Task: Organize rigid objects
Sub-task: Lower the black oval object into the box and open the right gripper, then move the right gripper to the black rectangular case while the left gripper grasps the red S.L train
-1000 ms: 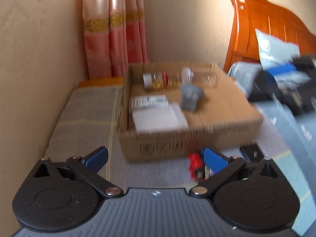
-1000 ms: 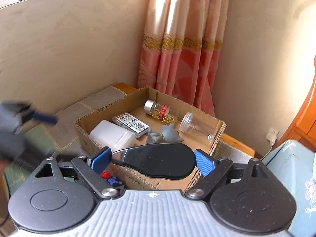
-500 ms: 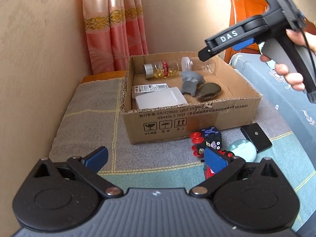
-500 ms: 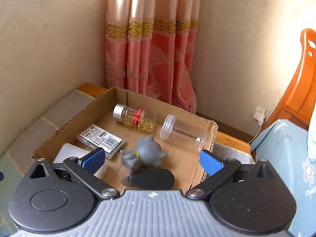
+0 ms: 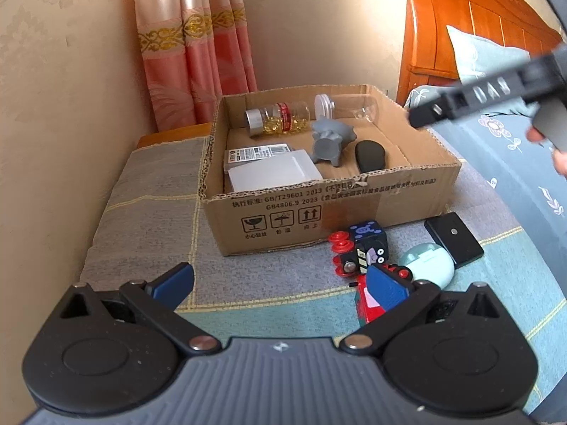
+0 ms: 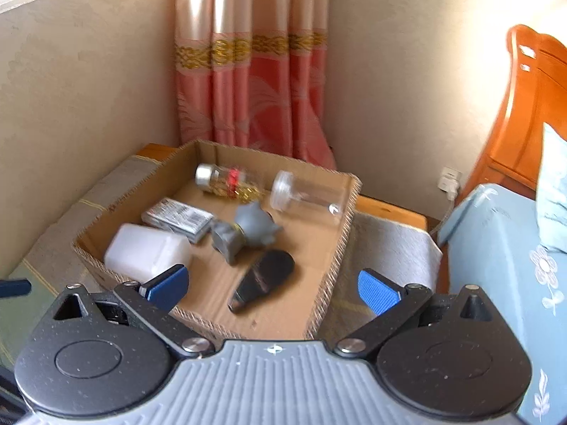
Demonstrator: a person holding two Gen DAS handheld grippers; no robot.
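Observation:
A cardboard box (image 5: 354, 205) (image 6: 340, 248) stands on the bed. In it lie a pill bottle (image 5: 276, 120) (image 6: 223, 179), a clear jar (image 5: 347, 106) (image 6: 304, 196), a grey figure (image 5: 329, 140) (image 6: 244, 230), a labelled pack (image 5: 258, 152) (image 6: 177, 217), a white container (image 5: 273, 173) (image 6: 145, 251) and a black oval object (image 5: 370, 156) (image 6: 264, 278). In front of the box lie a red toy train (image 5: 361, 251), a mint case (image 5: 428, 262) and a black plate (image 5: 453, 239). My left gripper (image 5: 280, 283) is open, low before the box. My right gripper (image 6: 273, 287) is open and empty above the box's near right part.
A wall and a pink curtain (image 5: 191, 53) stand behind the box. A wooden headboard (image 5: 467, 24) and a blue pillow (image 5: 485, 53) are at the right. The box sits on a grey and blue patterned bedcover (image 5: 149, 191).
My right gripper opened and let the black oval object go into the box, then drew back and up. My left gripper pulled back from the box a little.

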